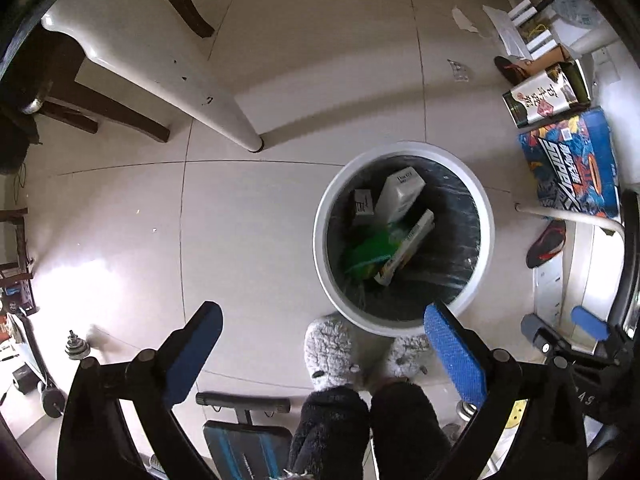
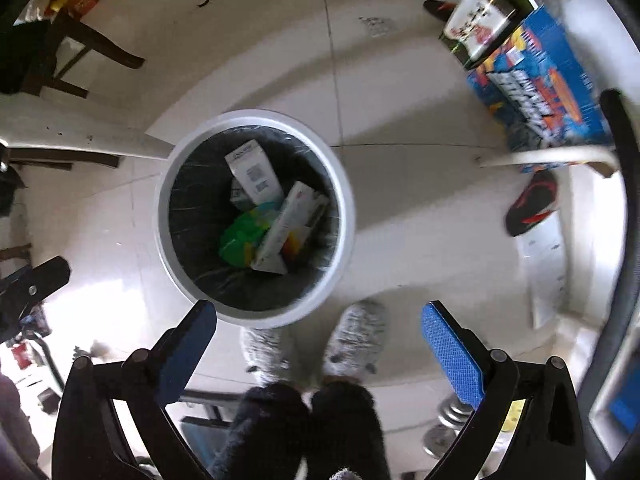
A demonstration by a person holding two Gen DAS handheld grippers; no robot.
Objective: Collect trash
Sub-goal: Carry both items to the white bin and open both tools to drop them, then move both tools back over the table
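A round white trash bin with a black liner stands on the tiled floor; it also shows in the right wrist view. Inside lie white cartons, a long box and a green wrapper. My left gripper is open and empty, held high above the floor, just near of the bin. My right gripper is open and empty, also above the near rim. A small scrap of trash lies on the floor beyond the bin, also in the right wrist view.
The person's slippered feet stand beside the bin. A white table leg and dark chair legs are to the left. A blue box, a printed carton, a shoe and torn paper lie to the right. Dumbbells are near.
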